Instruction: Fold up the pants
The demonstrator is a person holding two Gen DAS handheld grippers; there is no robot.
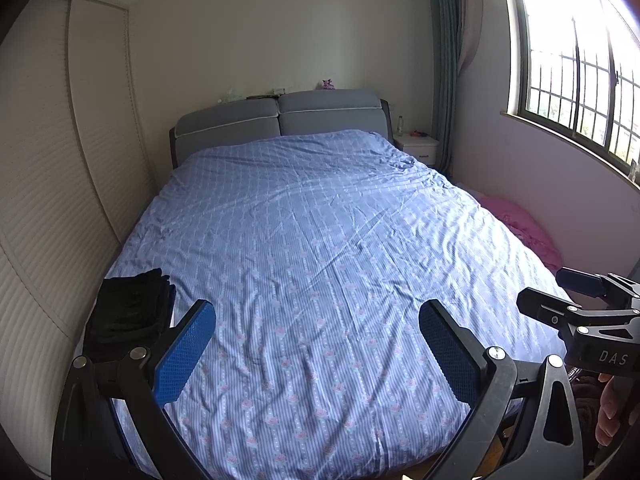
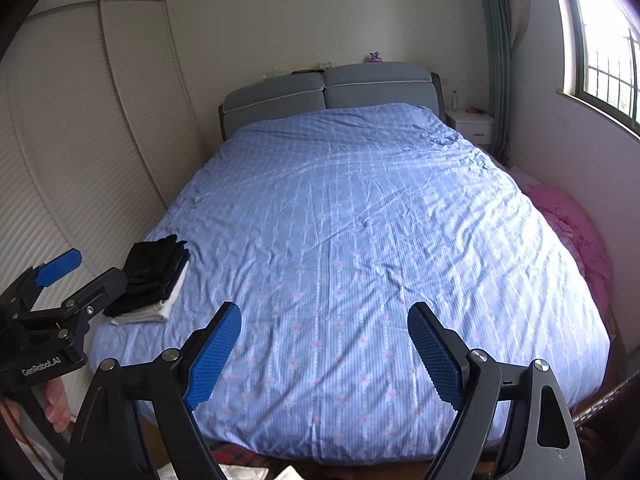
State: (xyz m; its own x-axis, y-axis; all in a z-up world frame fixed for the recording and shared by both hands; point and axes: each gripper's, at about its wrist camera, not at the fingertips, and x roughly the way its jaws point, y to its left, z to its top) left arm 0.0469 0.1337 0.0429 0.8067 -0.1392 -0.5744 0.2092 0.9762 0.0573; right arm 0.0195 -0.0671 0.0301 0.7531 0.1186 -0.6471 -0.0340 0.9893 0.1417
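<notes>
A pile of folded dark pants (image 2: 154, 276) lies on top of a white folded garment (image 2: 154, 312) at the bed's near left corner; it also shows in the left wrist view (image 1: 128, 316). My left gripper (image 1: 318, 352) is open and empty, held above the foot of the bed, just right of the pile. My right gripper (image 2: 324, 350) is open and empty over the near middle of the bed. Each gripper shows at the edge of the other's view: the right one (image 1: 580, 300) and the left one (image 2: 60, 284).
The bed (image 2: 360, 220) has a blue patterned cover and a grey headboard (image 2: 328, 92). White louvred wardrobe doors (image 2: 80, 140) stand close on the left. A pink blanket (image 2: 572, 224) lies right of the bed under a barred window (image 1: 580, 80). A white nightstand (image 2: 472, 124) is at the far right.
</notes>
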